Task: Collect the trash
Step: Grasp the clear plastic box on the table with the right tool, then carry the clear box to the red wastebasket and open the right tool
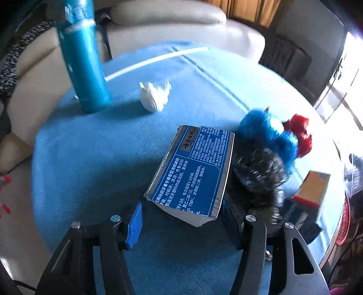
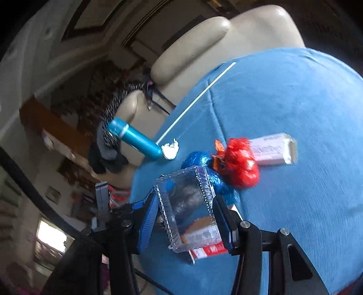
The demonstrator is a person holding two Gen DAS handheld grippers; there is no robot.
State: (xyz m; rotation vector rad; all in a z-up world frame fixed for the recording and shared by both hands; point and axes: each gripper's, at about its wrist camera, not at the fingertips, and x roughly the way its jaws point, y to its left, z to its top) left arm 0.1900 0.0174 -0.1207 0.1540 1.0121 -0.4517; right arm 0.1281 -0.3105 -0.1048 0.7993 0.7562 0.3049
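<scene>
A long blue printed cardboard toothpaste box (image 1: 192,172) sits pinched between the jaws of the left gripper (image 1: 181,223), angled up above the blue ribbed cloth-covered table (image 1: 90,158). The right gripper (image 2: 186,217), rolled sideways, clamps a clear ridged plastic clamshell container (image 2: 188,204), apparently crumpled. Nearby on the cloth lie a crumpled white tissue (image 1: 155,95), knotted blue (image 2: 204,163) and red plastic bags (image 2: 241,163), and an upright teal metal bottle (image 1: 84,59).

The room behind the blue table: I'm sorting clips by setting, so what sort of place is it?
Most likely a home living room. A cream leather sofa stands just beyond the blue-covered table, curtains hang behind it, and household bits such as a crumpled tissue and a teal bottle sit on the cloth.
</scene>
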